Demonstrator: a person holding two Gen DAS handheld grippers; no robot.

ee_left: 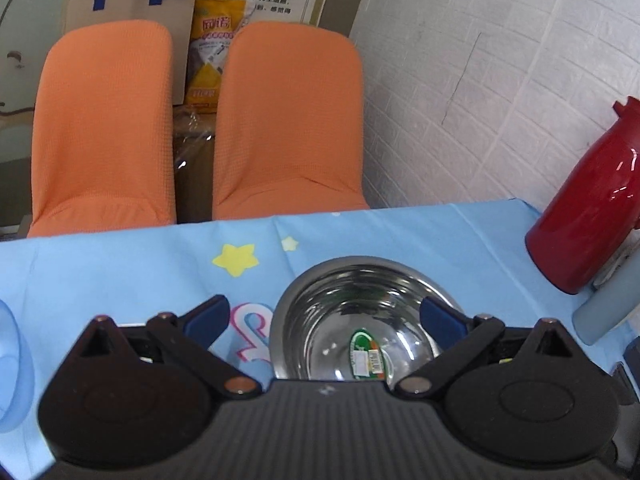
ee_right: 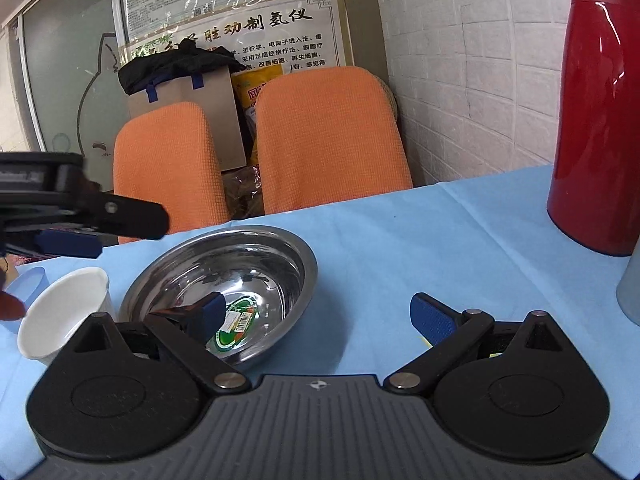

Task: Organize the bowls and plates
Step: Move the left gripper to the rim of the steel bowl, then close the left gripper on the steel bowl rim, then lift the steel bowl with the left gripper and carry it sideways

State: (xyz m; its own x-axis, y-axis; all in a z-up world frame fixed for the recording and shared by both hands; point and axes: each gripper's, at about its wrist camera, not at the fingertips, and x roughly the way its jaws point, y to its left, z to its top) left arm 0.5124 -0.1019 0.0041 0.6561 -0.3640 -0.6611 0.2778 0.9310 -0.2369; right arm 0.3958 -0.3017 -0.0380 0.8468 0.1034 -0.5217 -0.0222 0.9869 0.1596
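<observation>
blue tablecloth [ee_right: 400, 240], steel bowl [ee_right: 240, 264], grippers spread

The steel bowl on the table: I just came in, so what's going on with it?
A person is tidying dishes with two handheld grippers. The steel bowl sits empty on the blue tablecloth, beside a white cup. The left gripper and right gripper are both near it, jaws open, holding nothing.
</observation>
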